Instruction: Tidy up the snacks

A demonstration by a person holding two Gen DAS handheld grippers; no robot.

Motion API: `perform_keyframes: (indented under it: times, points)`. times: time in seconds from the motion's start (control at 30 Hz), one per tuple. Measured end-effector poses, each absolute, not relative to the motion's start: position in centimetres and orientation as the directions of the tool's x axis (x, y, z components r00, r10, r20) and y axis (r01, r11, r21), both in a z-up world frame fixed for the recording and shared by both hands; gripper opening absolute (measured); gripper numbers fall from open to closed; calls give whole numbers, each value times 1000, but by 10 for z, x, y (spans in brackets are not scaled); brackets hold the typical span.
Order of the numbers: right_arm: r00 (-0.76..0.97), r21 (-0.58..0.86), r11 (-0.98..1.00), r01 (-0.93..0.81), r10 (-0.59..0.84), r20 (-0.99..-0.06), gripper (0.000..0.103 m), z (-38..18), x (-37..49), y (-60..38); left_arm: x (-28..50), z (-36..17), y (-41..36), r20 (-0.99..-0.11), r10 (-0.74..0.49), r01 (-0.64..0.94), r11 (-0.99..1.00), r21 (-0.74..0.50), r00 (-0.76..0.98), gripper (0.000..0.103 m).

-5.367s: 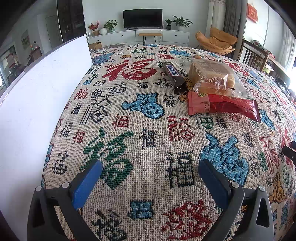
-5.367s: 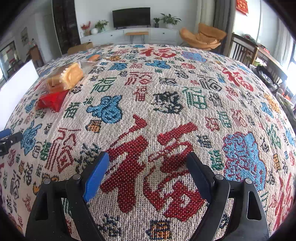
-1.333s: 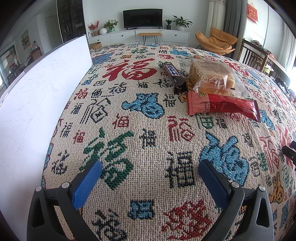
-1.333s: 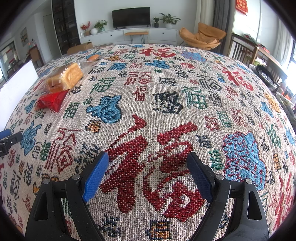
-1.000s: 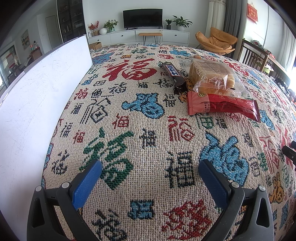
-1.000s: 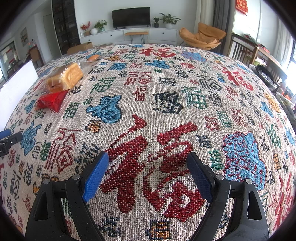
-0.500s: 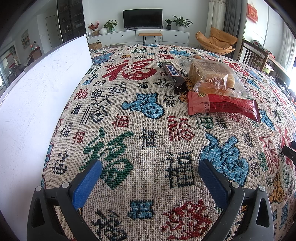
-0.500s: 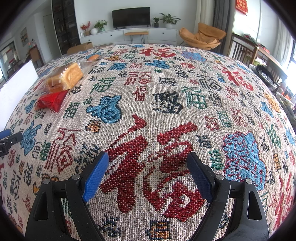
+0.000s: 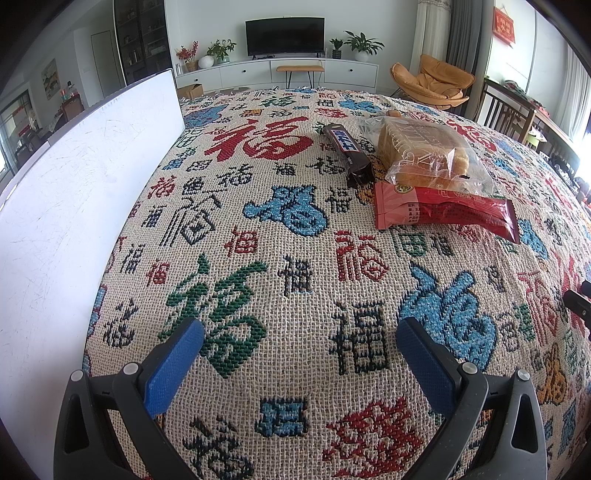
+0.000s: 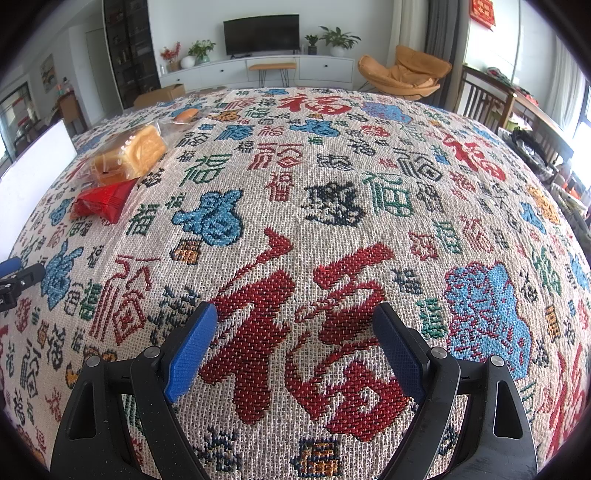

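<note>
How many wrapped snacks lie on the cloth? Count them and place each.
3, clustered together: a dark chocolate bar leftmost, a clear-bagged bread loaf right of it, a red packet nearest the camera. A small orange item behind may be another.

Both fisheye views sit low behind their own gripper and look forward and downward across the table's patterned cloth point(image 9: 295, 229) toward the television point(image 9: 284, 35) on the far wall. The left wrist view lies close to the white board point(image 9: 74, 192) at its left. The right wrist view sits further right. Both share the bagged bread point(image 9: 421, 151) point(image 10: 129, 153) and red packet point(image 9: 443, 214) point(image 10: 101, 201), nearer in the left view.
</note>
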State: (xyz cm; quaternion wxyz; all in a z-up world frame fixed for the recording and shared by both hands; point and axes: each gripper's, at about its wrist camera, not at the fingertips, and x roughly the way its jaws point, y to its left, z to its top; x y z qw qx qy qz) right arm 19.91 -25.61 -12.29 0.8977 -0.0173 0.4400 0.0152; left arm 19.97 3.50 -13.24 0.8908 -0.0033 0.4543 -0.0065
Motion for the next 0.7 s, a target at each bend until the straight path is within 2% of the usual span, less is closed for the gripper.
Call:
perform_keyframes:
  times: [0.7]
  points:
    - [612, -17, 999, -43, 12, -790, 88, -123, 199, -256, 200, -132, 35, -809, -14, 8, 1000, -12, 587, 103]
